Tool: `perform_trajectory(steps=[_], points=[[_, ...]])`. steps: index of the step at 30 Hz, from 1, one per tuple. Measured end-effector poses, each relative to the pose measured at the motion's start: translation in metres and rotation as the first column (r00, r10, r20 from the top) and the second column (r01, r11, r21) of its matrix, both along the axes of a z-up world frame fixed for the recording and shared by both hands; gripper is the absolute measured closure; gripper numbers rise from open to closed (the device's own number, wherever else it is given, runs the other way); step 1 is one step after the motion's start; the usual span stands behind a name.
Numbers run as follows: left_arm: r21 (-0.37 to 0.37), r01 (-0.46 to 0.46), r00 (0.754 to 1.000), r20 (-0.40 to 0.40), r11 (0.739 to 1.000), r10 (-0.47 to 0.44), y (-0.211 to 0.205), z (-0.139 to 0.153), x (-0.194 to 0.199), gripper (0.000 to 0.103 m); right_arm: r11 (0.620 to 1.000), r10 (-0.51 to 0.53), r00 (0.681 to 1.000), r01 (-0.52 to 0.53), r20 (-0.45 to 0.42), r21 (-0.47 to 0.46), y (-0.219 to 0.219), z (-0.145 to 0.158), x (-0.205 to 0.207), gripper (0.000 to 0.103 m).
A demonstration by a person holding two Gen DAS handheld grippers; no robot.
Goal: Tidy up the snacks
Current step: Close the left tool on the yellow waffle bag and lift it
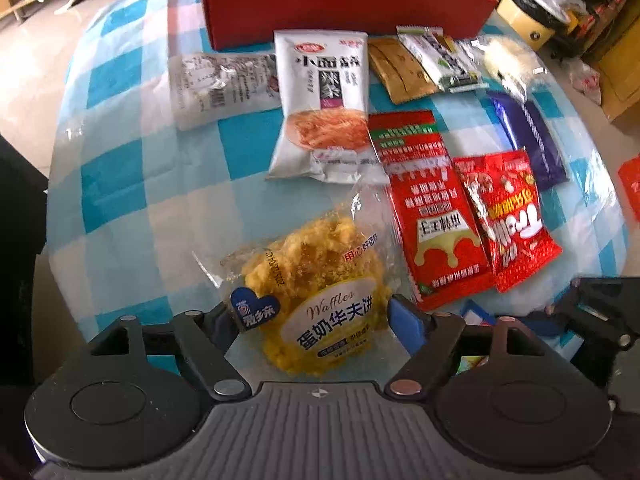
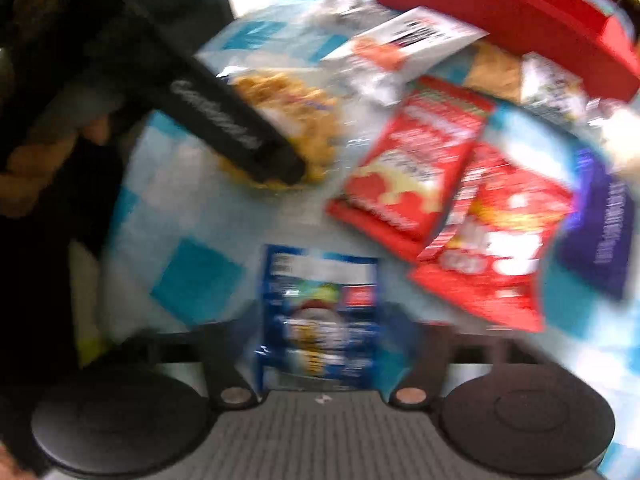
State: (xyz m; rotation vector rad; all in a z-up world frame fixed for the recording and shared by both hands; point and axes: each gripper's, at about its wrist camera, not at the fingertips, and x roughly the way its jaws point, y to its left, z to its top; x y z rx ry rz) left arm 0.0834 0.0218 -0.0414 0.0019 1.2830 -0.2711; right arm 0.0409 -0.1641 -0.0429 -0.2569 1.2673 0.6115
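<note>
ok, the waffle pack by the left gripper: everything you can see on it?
The waffle pack is a clear, crinkly plastic wrapper around a round, lumpy yellow waffle, with a white oval label reading "Waffles" and a blue heart logo. It lies flat on the checked tablecloth, between the left gripper fingers; whether the pads press it is unclear. Its far edge touches the white noodle packet.

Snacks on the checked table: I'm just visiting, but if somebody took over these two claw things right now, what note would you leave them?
Left gripper: its jaws straddle the waffle packet; I can't confirm a firm grip.
Right gripper: a blue packet sits between its jaws; the view is too blurred to judge the grip.
Red box: at the table's far edge, inside hidden.
Done: nothing visibly packed.
Left: white noodle packet, red packets, purple packet and others lie loose on the cloth.
</note>
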Motion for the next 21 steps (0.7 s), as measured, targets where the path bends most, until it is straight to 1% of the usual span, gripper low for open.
perform_trajectory(steps=[1,4,5,6,8,9,11,13,14,15,16,17,18,19,20,21], points=[[-0.01,-0.007,1.0,0.001,1.0,0.007,0.002,0.002,0.0,0.019,1.0,-0.013,1.0,0.013,-0.006,0.003,-0.003,0.001,0.001,0.056],[-0.019,-0.007,1.0,0.02,1.0,0.007,0.007,0.009,-0.002,0.017,1.0,-0.026,1.0,0.026,0.012,0.004,-0.007,0.004,-0.003,0.059],[-0.015,0.007,1.0,0.025,1.0,-0.006,0.007,0.011,-0.003,0.017,0.999,-0.036,0.999,0.036,0.015,0.013,-0.009,0.005,-0.003,0.062],[-0.008,0.025,0.999,0.029,1.0,-0.025,0.006,0.013,-0.003,0.016,0.998,-0.051,0.999,0.051,0.016,0.029,-0.013,0.007,-0.003,0.068],[0.025,0.079,0.996,0.045,0.997,-0.08,0.002,0.016,-0.005,0.015,0.996,-0.073,0.997,0.073,0.003,0.059,-0.02,0.009,0.001,0.071],[0.056,0.12,0.991,0.054,0.991,-0.123,-0.003,0.017,-0.006,0.014,0.995,-0.072,0.997,0.072,0.003,0.062,-0.023,0.007,0.001,0.071],[0.13,0.209,0.973,0.074,0.969,-0.219,-0.013,0.019,-0.009,0.014,0.997,-0.055,0.998,0.055,0.003,0.052,-0.022,0.005,0.001,0.07],[0.217,0.321,0.932,0.103,0.922,-0.348,-0.024,0.023,-0.016,0.014,0.995,-0.073,0.997,0.073,0.001,0.075,-0.025,0.007,-0.002,0.07],[0.267,0.366,0.906,0.118,0.892,-0.407,-0.03,0.024,-0.018,0.014,0.994,-0.077,0.997,0.078,-0.016,0.076,-0.026,0.005,-0.001,0.066],[0.32,0.405,0.876,0.132,0.857,-0.464,-0.033,0.027,-0.021,0.013,0.994,-0.08,0.996,0.082,-0.031,0.073,-0.026,0.001,-0.002,0.057],[0.377,0.432,0.846,0.147,0.819,-0.513,-0.036,0.029,-0.023,0.012,0.994,-0.081,0.996,0.085,-0.045,0.07,-0.026,-0.001,-0.002,0.053],[0.421,0.454,0.817,0.155,0.785,-0.556,-0.037,0.03,-0.024,0.012,0.995,-0.064,0.997,0.067,-0.048,0.073,-0.024,-0.002,-0.003,0.045],[0.445,0.477,0.793,0.154,0.758,-0.59,-0.038,0.03,-0.024,0.012,0.996,-0.042,0.998,0.045,-0.042,0.073,-0.02,-0.002,-0.005,0.037],[0.458,0.503,0.77,0.148,0.733,-0.62,-0.04,0.03,-0.024,0.012,0.997,-0.022,0.999,0.024,-0.04,0.068,-0.016,-0.003,-0.007,0.033],[0.457,0.535,0.746,0.138,0.71,-0.651,-0.044,0.028,-0.024,0.012,0.998,0.003,0.999,0.0,-0.043,0.063,-0.011,-0.005,-0.008,0.024],[0.453,0.573,0.722,0.116,0.683,-0.683,-0.047,0.024,-0.025,0.012,0.998,0.02,0.999,-0.017,-0.047,0.059,-0.007,-0.007,-0.009,0.017]])
